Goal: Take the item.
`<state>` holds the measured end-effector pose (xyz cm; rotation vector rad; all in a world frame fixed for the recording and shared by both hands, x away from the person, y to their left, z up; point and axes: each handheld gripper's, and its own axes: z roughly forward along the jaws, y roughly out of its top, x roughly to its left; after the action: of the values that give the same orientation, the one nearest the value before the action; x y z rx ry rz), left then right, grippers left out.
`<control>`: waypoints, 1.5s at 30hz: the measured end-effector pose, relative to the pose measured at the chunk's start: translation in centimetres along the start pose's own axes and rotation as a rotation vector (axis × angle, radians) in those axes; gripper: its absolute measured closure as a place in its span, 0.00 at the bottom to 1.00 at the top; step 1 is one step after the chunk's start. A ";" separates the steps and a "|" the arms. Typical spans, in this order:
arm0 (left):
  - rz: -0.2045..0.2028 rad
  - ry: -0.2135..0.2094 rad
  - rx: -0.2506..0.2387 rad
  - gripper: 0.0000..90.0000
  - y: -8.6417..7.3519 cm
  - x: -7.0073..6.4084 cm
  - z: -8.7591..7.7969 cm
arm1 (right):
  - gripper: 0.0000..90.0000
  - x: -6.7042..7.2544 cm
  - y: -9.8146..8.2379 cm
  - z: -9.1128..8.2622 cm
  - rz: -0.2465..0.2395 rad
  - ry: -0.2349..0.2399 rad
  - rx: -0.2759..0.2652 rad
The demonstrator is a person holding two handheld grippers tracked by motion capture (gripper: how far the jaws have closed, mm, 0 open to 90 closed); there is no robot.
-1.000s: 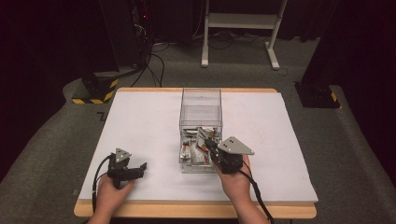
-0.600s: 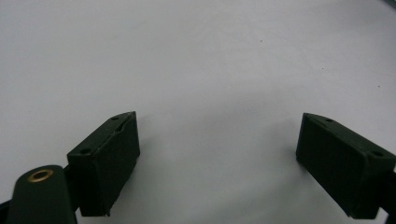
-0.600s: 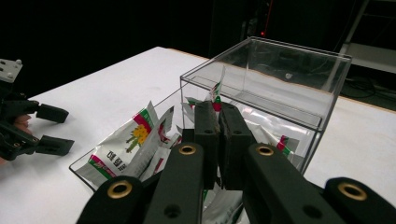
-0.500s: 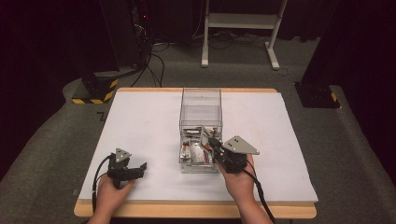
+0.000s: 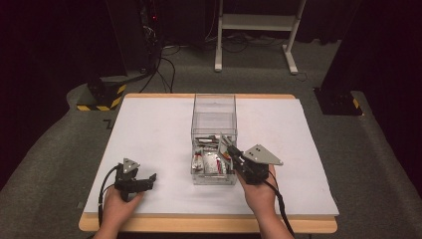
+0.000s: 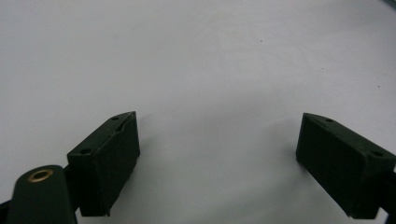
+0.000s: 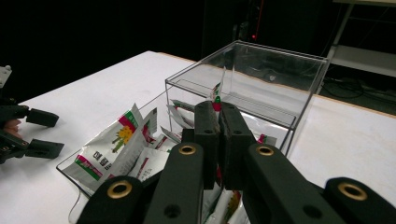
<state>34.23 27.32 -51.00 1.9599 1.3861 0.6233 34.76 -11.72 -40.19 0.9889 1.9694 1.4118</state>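
Right gripper (image 7: 218,109) pinched tight on a packet (image 7: 216,100), above the clear box (image 5: 214,172). Packet stands on edge, long axis toward 12 o'clock. Left gripper (image 6: 217,149) gapes wide, holding nothing.

Table brightly lit, bg dark, pics soft

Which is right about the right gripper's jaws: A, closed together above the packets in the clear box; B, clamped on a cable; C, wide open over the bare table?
A: the right gripper has its jaws pressed together over the packets in the clear box.
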 end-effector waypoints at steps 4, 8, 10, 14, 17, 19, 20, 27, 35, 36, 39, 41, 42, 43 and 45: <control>0.001 -0.001 0.001 0.15 0.0 0.0 0.0 | 0.98 -0.3 0.1 -0.3 0.007 -0.007 -0.006; 0.001 -0.001 0.001 0.15 0.0 0.0 0.0 | 0.98 -0.6 0.2 -0.7 0.012 -0.014 -0.017; 0.001 0.000 0.001 0.15 0.0 0.0 0.0 | 0.98 -0.8 0.3 -0.9 0.014 -0.020 -0.023; 0.000 0.000 0.000 0.15 0.0 0.0 0.0 | 0.98 -1.3 0.6 -1.5 0.025 -0.030 -0.040; 0.001 0.000 0.001 0.15 0.0 0.0 0.0 | 0.98 -1.6 0.7 -1.8 0.026 -0.038 -0.049; 0.000 0.000 0.000 0.15 0.0 0.0 0.0 | 0.98 -1.7 0.8 -1.9 0.028 -0.039 -0.050; 0.000 0.000 0.000 0.15 0.0 0.0 0.0 | 0.98 -1.8 0.8 -2.0 0.029 -0.042 -0.056; 0.001 0.000 0.001 0.15 0.0 0.0 0.0 | 0.98 -2.4 1.0 -2.5 0.040 -0.055 -0.068; 0.000 0.000 0.001 0.15 0.0 0.0 0.0 | 0.98 -2.9 1.1 -2.9 0.049 -0.069 -0.081; 0.001 -0.001 0.002 0.15 0.0 0.0 0.0 | 0.98 -3.1 1.1 -3.0 0.052 -0.075 -0.081; 0.000 0.000 0.000 0.15 0.0 0.0 0.0 | 0.98 -3.3 1.1 -3.0 0.056 -0.082 -0.082; 0.000 0.000 0.001 0.15 0.0 0.0 0.0 | 0.98 -3.6 1.1 -3.2 0.063 -0.091 -0.081; 0.000 0.000 0.001 0.15 0.0 0.0 0.0 | 0.98 -3.9 1.1 -3.2 0.065 -0.098 -0.083; 0.000 0.000 0.001 0.15 0.0 0.0 0.0 | 0.98 -3.9 1.1 -3.2 0.065 -0.098 -0.083; 0.000 -0.001 0.001 0.15 0.0 0.0 0.0 | 0.98 -4.2 1.0 -3.3 0.070 -0.107 -0.083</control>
<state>34.23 27.32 -50.99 1.9612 1.3862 0.6220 35.08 -16.74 -38.21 1.0822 1.8011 1.4357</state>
